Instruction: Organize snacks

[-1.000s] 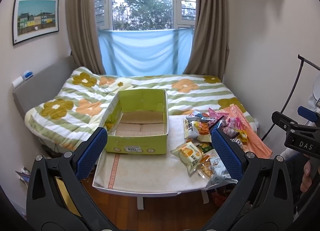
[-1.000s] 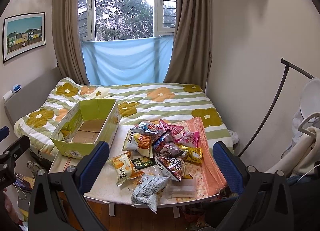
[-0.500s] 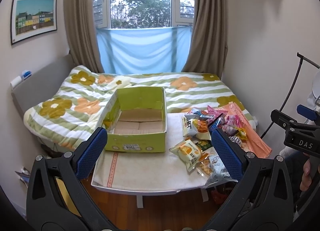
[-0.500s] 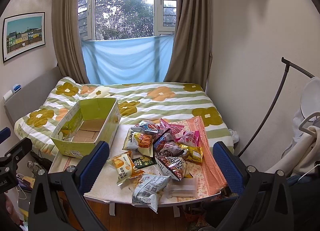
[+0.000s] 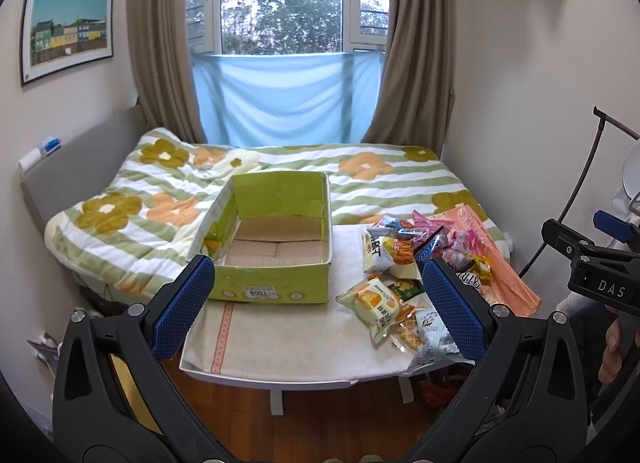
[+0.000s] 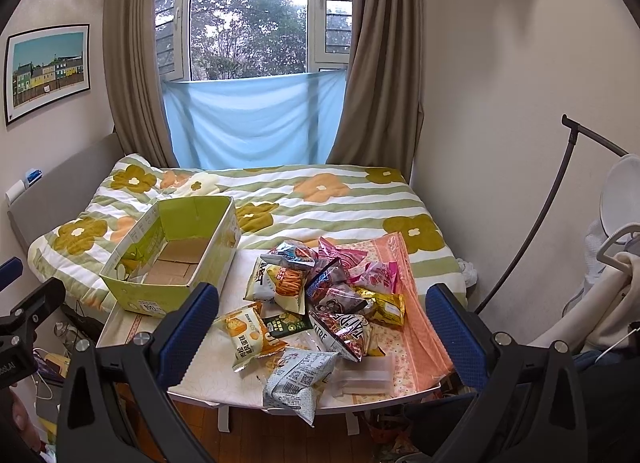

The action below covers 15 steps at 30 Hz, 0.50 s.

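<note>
An open green cardboard box stands empty on the left of a small white table; it also shows in the right wrist view. A heap of snack packets lies on the table's right half, also seen in the left wrist view. A yellow packet and a grey-white packet lie at the front. My left gripper is open and empty, held back from the table. My right gripper is open and empty, in front of the heap.
A bed with a flowered striped quilt lies behind the table. A peach cloth covers the table's right edge. Walls close in at right. A black stand and a chair with clothes are at right. Wooden floor below.
Both grippers have shifted very slightly; the table and box sit a little higher and nearer in the left view. Nothing on the table has moved.
</note>
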{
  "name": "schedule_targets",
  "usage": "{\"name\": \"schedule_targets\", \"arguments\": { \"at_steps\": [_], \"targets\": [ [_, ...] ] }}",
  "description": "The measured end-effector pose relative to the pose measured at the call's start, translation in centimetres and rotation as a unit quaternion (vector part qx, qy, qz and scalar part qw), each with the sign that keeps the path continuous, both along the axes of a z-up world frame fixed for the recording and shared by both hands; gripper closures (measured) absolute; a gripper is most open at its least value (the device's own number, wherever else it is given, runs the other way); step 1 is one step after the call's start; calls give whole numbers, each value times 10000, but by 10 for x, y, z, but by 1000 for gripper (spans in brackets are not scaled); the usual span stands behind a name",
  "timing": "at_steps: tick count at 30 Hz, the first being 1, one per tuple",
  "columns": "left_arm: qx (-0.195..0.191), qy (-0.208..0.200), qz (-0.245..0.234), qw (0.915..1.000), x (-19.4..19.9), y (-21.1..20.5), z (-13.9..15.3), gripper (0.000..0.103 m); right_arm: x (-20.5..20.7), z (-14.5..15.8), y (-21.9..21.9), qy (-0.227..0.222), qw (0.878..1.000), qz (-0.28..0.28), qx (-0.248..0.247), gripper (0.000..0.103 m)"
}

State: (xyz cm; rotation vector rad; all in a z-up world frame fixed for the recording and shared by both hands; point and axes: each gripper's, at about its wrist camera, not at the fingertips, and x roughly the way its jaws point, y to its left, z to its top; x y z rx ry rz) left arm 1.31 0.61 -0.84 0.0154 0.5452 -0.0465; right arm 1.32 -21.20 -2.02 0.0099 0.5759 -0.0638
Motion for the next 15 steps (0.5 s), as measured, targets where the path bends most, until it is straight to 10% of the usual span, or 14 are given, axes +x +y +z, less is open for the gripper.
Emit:
{"name": "schedule_targets", "arguments": {
  "at_steps": [15],
  "targets": [
    [-14,15,-8,10000,1,1,1,0,1,1,0,11,10000,18,19,0]
  ]
}}
